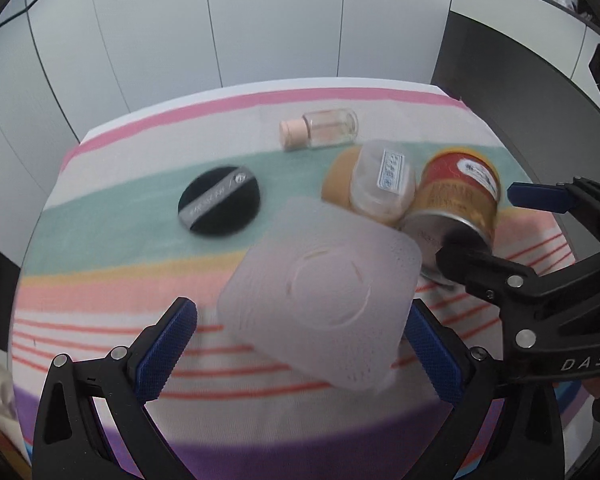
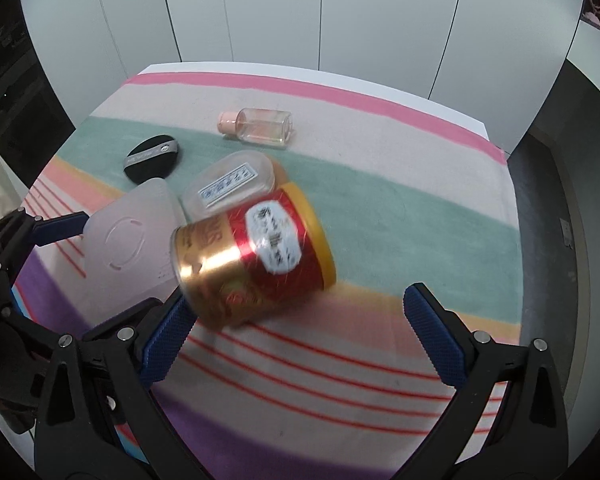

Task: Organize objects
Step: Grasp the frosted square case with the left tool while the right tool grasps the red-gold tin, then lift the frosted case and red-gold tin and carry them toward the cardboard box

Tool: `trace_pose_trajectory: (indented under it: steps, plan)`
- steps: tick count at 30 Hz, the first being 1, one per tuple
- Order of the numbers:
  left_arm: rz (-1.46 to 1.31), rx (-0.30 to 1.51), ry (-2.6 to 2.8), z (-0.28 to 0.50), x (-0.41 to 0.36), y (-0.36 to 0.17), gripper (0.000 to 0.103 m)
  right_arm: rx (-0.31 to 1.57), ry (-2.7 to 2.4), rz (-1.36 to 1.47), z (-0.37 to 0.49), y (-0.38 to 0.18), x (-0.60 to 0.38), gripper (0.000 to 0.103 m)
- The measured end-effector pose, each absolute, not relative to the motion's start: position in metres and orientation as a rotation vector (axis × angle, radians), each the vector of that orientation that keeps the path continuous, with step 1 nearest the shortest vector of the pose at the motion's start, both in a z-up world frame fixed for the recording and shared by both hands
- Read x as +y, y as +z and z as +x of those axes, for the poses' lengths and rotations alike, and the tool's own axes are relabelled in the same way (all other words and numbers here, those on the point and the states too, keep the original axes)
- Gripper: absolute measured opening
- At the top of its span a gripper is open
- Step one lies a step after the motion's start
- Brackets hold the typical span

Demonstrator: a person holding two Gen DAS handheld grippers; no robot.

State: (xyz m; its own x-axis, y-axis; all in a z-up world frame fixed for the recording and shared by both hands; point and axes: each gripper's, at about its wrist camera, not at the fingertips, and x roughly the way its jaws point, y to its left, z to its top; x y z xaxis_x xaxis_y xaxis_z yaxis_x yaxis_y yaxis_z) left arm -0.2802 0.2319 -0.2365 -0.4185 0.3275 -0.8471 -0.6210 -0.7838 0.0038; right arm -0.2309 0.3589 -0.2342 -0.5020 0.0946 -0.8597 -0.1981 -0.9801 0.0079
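A frosted white square box [image 1: 320, 296] lies tilted and blurred between the fingers of my left gripper [image 1: 300, 344]. That gripper is open, with a gap between its left pad and the box. A red and gold can [image 2: 251, 256] lies on its side, blurred, leaning against a clear labelled jar [image 2: 231, 188]. My right gripper [image 2: 300, 340] is open; its left pad touches the can's base and its right pad stands well apart. In the left wrist view the right gripper [image 1: 484, 228] straddles the can [image 1: 456, 196] from the right.
A clear bottle with a pink cap [image 1: 324, 130] lies on its side near the far edge. A black round puff [image 1: 219, 200] rests on the green stripe. The striped cloth [image 2: 420, 208] covers the table; white wall panels stand behind it.
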Motion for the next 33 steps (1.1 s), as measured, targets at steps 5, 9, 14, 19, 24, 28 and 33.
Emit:
trace_pose_trajectory:
  steps: [5, 9, 14, 19, 24, 28, 33]
  plan:
    - [-1.22, 0.401, 2.199, -0.29, 0.235, -0.24, 0.096, 0.186, 2.608, -1.452, -0.24, -0.235, 0.36, 0.09]
    - [-1.21, 0.39, 2.195, -0.289, 0.235, -0.239, 0.086, 0.236, 2.617, -1.493, -0.246, -0.241, 0.357, 0.068]
    - [-1.261, 0.333, 2.21, -0.287, 0.227, -0.236, 0.085, 0.277, 2.586, -1.469, -0.24, -0.24, 0.358, 0.067]
    - [-1.274, 0.315, 2.235, -0.283, 0.22, -0.223, 0.084, 0.301, 2.568, -1.46, -0.232, -0.231, 0.36, 0.066]
    - [-1.276, 0.3, 2.251, -0.276, 0.212, -0.204, 0.084, 0.296, 2.571, -1.433, -0.224, -0.211, 0.36, 0.066]
    - [-1.267, 0.312, 2.259, -0.269, 0.213, -0.186, 0.084, 0.314, 2.578, -1.401, -0.213, -0.189, 0.361, 0.065]
    - [-1.259, 0.301, 2.285, -0.256, 0.208, -0.162, 0.084, 0.323, 2.587, -1.374, -0.198, -0.164, 0.358, 0.065]
